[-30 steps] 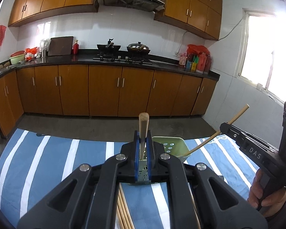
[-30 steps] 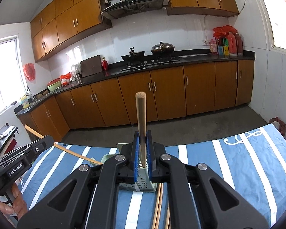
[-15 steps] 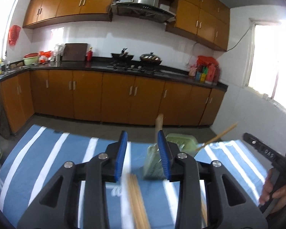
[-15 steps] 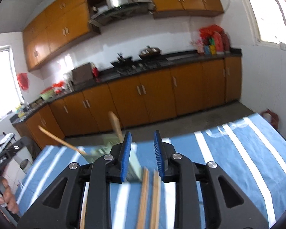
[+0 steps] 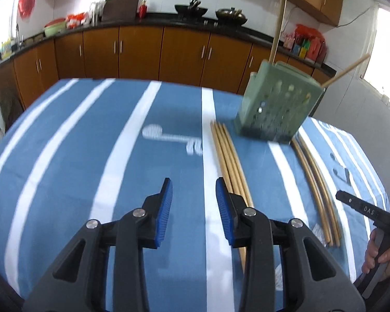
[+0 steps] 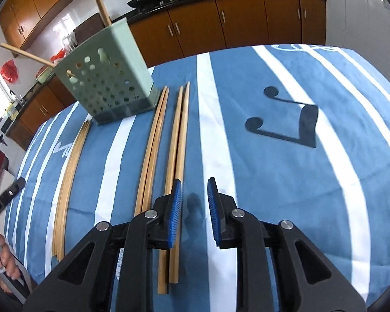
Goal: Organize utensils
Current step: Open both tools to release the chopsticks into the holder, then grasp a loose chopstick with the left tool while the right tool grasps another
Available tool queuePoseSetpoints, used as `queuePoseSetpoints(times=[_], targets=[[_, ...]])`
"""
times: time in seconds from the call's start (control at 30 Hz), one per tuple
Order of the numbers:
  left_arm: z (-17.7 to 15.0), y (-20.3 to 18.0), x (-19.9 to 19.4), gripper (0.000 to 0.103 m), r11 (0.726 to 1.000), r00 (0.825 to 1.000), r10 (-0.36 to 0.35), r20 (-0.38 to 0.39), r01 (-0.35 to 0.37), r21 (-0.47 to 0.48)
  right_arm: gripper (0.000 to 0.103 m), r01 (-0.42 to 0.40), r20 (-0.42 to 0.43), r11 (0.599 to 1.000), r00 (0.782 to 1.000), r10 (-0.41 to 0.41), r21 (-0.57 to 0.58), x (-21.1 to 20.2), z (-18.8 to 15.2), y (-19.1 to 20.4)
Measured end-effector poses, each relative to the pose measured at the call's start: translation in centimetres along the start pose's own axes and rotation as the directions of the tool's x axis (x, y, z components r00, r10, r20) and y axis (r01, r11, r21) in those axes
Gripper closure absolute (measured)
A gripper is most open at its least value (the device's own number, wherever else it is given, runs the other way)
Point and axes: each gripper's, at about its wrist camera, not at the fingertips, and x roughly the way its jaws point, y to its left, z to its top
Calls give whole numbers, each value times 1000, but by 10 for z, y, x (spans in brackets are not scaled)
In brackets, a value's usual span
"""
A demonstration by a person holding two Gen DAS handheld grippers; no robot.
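So, quick rundown, biggest stuff first:

Room: kitchen with brown cabinets [image 5: 140, 52], dark counter, woks on the stove at the back.

Table: blue cloth with white stripes [image 5: 65, 156] and a black music-note print [image 6: 283, 119].

Holder: pale green perforated utensil holder [image 6: 109, 83] standing on the cloth, with two chopsticks in it, one fairly upright [image 5: 279, 18] and one leaning way out over the rim [image 5: 347, 70].

Loose chopsticks: all flat on the cloth, a bundle [image 5: 228, 161] left of the holder and two pairs [image 6: 169, 140] to its right.

Left gripper [image 5: 193, 208]: jaws partly apart after just opening up, nothing between them, just beside the left bundle.

Right gripper [image 6: 193, 208]: narrow gap, jaws have been closing a bit, nothing in them, right next to the nearest pair.

Hard to see: the holder is motion-blurred in the left view, and near ends of some chopsticks hide under the fingers.
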Motion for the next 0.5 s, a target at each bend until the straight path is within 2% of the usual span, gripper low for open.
queuePoseSetpoints(times=[0.13, 0.5], targets=[[-12, -3, 5, 68, 1000, 1000, -17, -23, 17, -11, 82, 5, -2, 999, 1000, -5, -35, 2, 0, 11], [-16, -26, 13, 68, 998, 997, -53, -60, 54, 19, 92, 71, -6, 991, 997, -72, -113, 13, -4, 20]])
